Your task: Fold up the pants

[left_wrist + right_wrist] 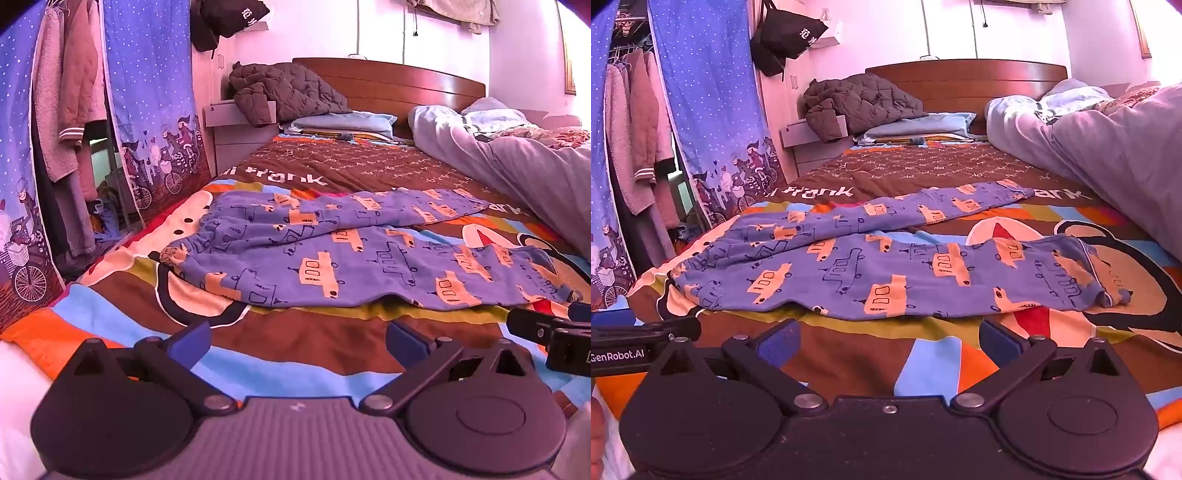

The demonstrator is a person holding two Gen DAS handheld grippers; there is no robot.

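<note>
Your blue car-print pants [886,266] lie spread flat on the colourful bedspread [849,354], waistband to the left, legs apart. Your left gripper [297,341] and right gripper [889,341] are both wide open, just before the pants, holding nothing.

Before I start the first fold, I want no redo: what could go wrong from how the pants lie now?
1. The pants lie with legs spread apart and the far leg rumpled, so creases may get folded in.
2. Both tongs, left and right, are open and short of the cloth; a low pinch might also catch the bedspread.
3. The grey quilt lies close to the leg ends, so a swung leg could snag.
</note>
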